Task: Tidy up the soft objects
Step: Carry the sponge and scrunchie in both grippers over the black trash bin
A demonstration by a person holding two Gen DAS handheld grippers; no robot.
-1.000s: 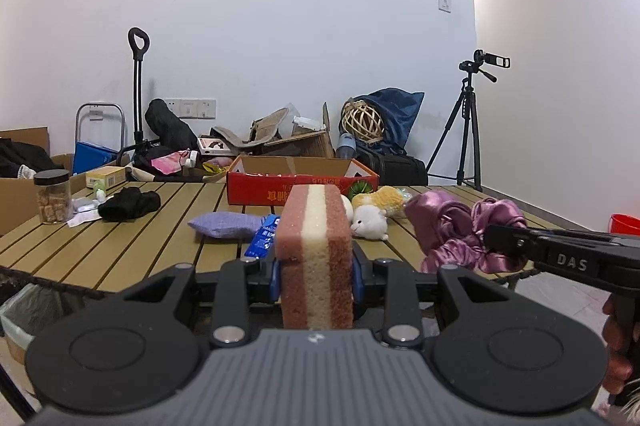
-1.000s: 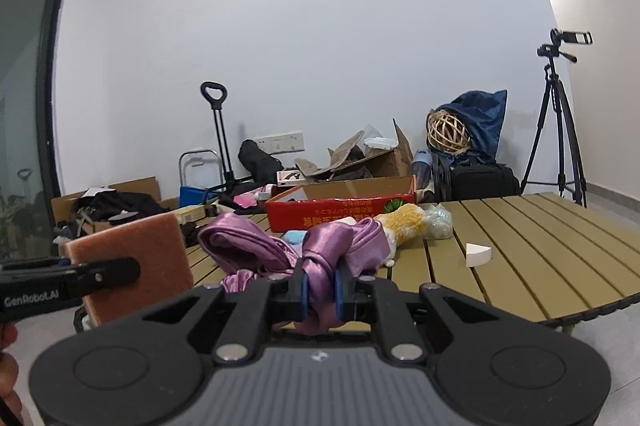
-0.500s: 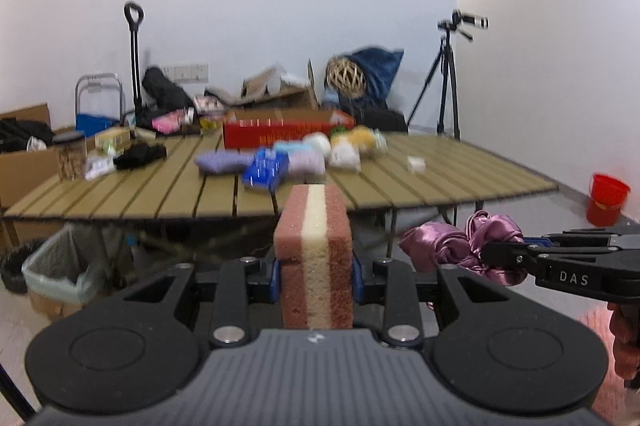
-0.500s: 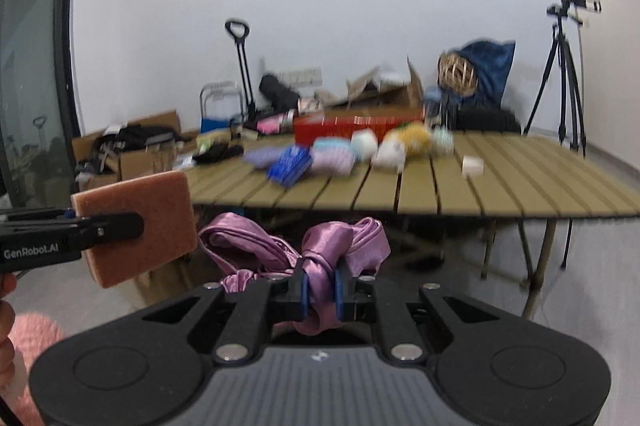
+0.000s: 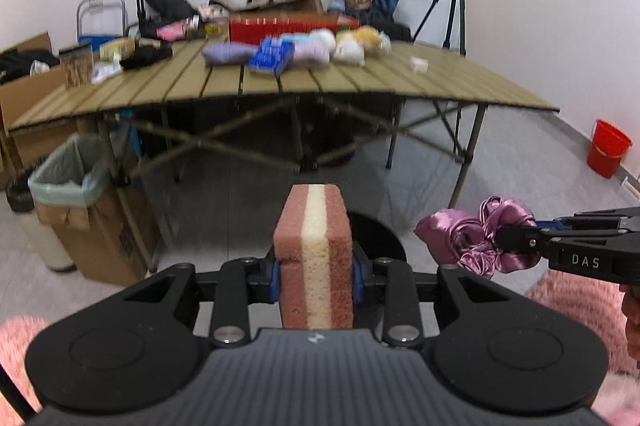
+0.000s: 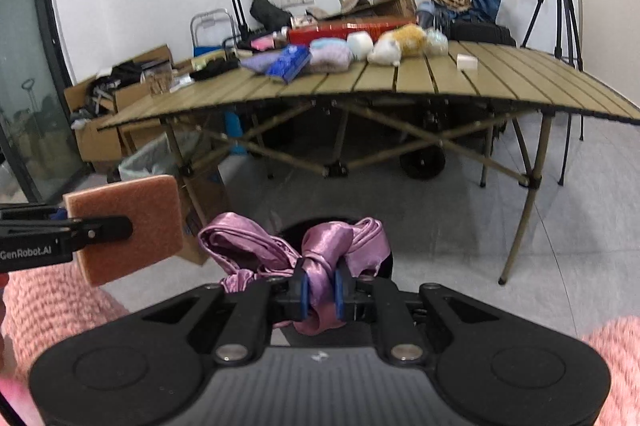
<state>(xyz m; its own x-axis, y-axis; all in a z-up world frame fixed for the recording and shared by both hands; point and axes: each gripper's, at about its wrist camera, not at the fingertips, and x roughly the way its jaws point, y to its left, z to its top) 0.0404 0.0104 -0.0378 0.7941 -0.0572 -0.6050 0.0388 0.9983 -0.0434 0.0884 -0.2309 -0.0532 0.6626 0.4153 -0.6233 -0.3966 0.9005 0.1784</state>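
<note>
With the left gripper (image 5: 316,276) clamping the sponge (image 5: 314,258) and the right gripper (image 6: 320,292) pinched tight on the scrunchie (image 6: 296,250), both well short of the surface (image 5: 360,86), keep both grips firm until each is over its spot.

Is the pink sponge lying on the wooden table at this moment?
No. The pink sponge is clamped in the left claw, held in the air over the floor, well away from the wooden table.
</note>
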